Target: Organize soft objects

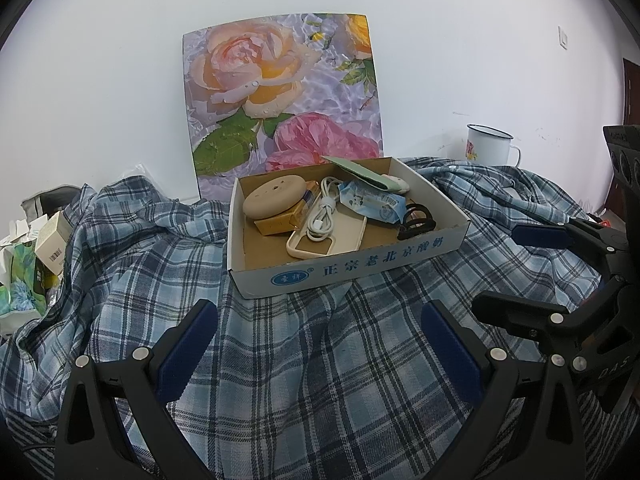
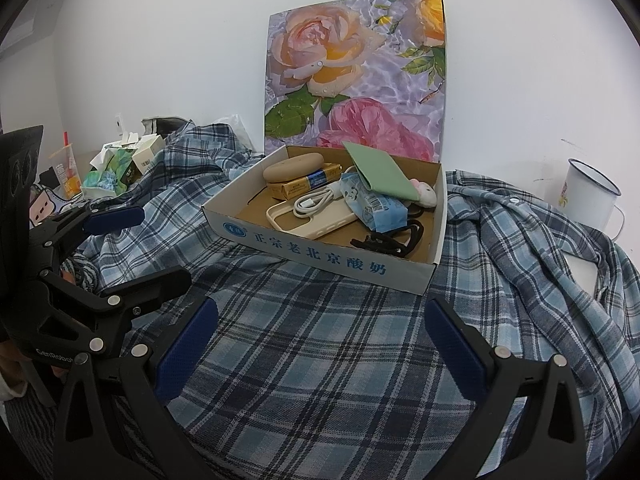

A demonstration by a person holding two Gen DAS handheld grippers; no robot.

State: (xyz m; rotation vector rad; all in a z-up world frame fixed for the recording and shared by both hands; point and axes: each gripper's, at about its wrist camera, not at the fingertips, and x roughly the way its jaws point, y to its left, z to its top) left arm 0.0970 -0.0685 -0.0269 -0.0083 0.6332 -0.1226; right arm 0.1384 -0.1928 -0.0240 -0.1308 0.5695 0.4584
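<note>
A blue plaid shirt point(image 1: 304, 360) lies spread and rumpled over the table; it also shows in the right wrist view point(image 2: 328, 352). A white cardboard box point(image 1: 352, 270) sits on it, holding a cream phone case point(image 1: 320, 244), a white cable, a tan round pad, a blue tissue pack point(image 1: 372, 202), a green pouch and black hair ties point(image 1: 418, 220). The same box point(image 2: 320, 254) shows in the right wrist view. My left gripper point(image 1: 320, 324) is open and empty above the shirt, just in front of the box. My right gripper point(image 2: 322, 320) is open and empty beside it.
A floral board point(image 1: 280, 96) leans on the white wall behind the box. A white enamel mug point(image 1: 486, 146) stands at the back right. Tissue packs and small cartons point(image 1: 36, 256) are piled at the left.
</note>
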